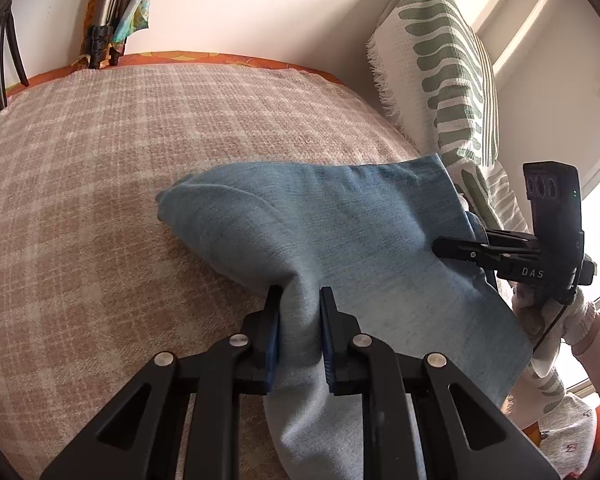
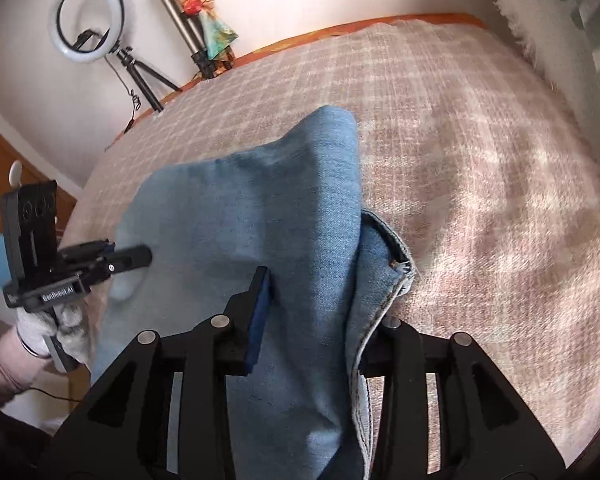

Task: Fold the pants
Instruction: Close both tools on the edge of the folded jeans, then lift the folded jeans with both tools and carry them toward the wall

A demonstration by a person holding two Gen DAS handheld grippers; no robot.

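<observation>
Light blue denim pants (image 1: 340, 216) lie bunched on a beige checked blanket (image 1: 100, 160) that covers a bed. My left gripper (image 1: 300, 300) is shut on a gathered fold of the denim at its near edge, with both blue pads pressed against the cloth. My right gripper (image 1: 444, 246) clamps the right edge of the pants, held by a gloved hand (image 1: 540, 304). In the right wrist view the pants (image 2: 240, 208) drape over the right gripper (image 2: 312, 280). One of its fingers (image 2: 262, 280) shows and the other is hidden under a stitched hem. The left gripper (image 2: 140, 258) holds the cloth's left side.
A white throw with green shapes (image 1: 440, 60) stands against the wall at the right of the bed. A ring light on a tripod (image 2: 86, 18) and another tripod (image 2: 188, 20) stand beyond the far edge. The blanket (image 2: 480, 160) stretches bare to the right.
</observation>
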